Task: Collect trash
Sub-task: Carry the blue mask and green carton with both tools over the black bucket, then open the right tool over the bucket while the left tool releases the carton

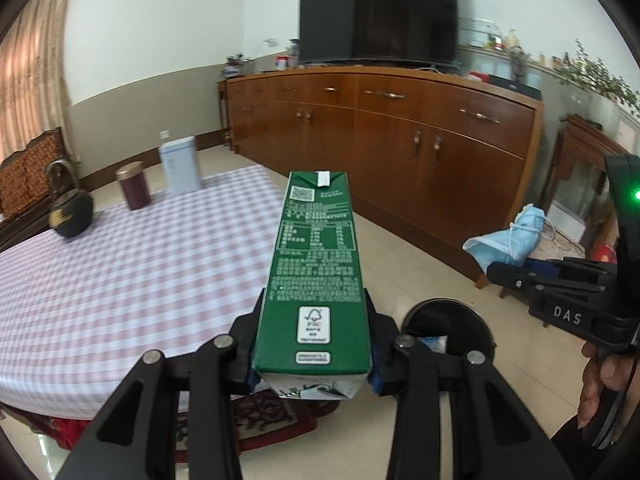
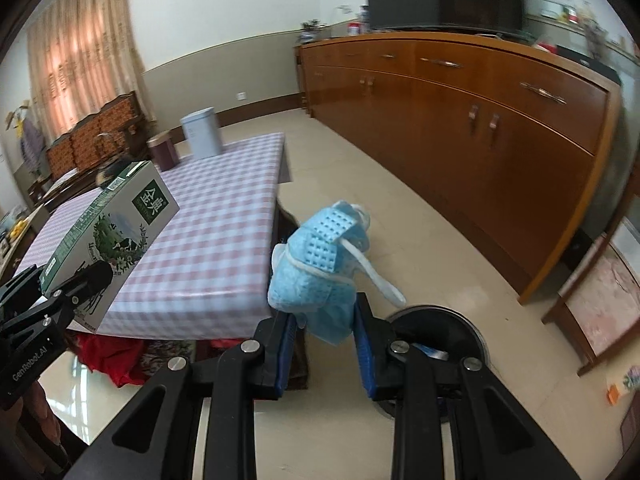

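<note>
Green carton point(image 1: 316, 280), long and printed in white, is clamped near its base between the jaws of the left gripper point(image 1: 314, 344); it projects forward and upward, over the table's near corner and the floor. In the right wrist view the same carton point(image 2: 112, 236) appears at far left, tilted, its illustrated side facing the camera.

Crumpled blue mask point(image 2: 320, 268), with white ear loops trailing to the right, is pinched at its lower end by the right gripper point(image 2: 326, 336), whose blue pads are closed on the fabric. From the left wrist view the mask point(image 1: 508, 236) shows at right, held in air above the floor, with the person's hand point(image 1: 604, 384) on the gripper handle below it.

Bin point(image 2: 436, 344), round and black, stands on the floor just beyond both grippers; only part of its opening shows, with something pale inside that cannot be identified.

Table point(image 1: 100, 280), covered in pink-and-white check cloth, lies to the left. At its far end stand a dark kettle point(image 1: 70, 212), a maroon canister point(image 1: 134, 186) and a white tin point(image 1: 180, 170), apart from one another.

Background: wooden sideboard point(image 1: 400, 132) along the wall, bearing a dark television point(image 1: 378, 12); curtain point(image 2: 80, 60) at far left.
</note>
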`<state>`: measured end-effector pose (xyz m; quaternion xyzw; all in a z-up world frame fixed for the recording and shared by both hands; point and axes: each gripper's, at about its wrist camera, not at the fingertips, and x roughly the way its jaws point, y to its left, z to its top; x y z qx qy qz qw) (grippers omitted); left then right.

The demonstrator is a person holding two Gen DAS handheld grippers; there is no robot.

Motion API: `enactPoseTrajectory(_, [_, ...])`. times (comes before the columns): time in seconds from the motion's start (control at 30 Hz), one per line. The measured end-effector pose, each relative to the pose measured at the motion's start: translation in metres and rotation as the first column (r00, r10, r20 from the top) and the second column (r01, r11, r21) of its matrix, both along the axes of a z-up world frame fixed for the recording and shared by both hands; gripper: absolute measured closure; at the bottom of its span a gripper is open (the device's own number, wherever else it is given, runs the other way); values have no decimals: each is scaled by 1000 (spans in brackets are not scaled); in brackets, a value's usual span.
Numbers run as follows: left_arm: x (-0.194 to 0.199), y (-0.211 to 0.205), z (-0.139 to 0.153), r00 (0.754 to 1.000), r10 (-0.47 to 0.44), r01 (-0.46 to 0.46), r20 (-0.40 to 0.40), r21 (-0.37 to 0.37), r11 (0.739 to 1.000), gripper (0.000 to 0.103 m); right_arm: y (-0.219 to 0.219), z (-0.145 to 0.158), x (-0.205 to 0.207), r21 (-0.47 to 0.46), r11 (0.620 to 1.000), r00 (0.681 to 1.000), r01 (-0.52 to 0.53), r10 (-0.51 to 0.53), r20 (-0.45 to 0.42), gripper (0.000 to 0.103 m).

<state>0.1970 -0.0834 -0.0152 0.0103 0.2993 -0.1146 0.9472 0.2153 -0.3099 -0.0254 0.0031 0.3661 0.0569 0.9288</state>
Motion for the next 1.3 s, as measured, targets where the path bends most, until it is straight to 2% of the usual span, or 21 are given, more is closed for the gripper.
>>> enactPoseTrajectory(0.47, [7, -70, -21, 986, -161, 160, -47, -23, 987, 62, -77, -20, -25, -13, 989, 988, 150, -150, -32, 74])
enactPoseTrajectory(0.73, [13, -113, -47, 966, -236, 235, -102, -22, 972, 62, -121, -47, -29, -24, 980, 977, 197, -199, -74, 74])
enactPoseTrajectory(1.0, [27, -157, -76, 939, -306, 307, -160, -19, 952, 63, -149, -83, -18, -30, 982, 974, 185, -187, -128, 74])
enactPoseTrajectory(1.3, [46, -190, -114, 910, -330, 335, -252, -22, 942, 63, -168, -130, 7, -35, 990, 967, 136, -140, -214, 74])
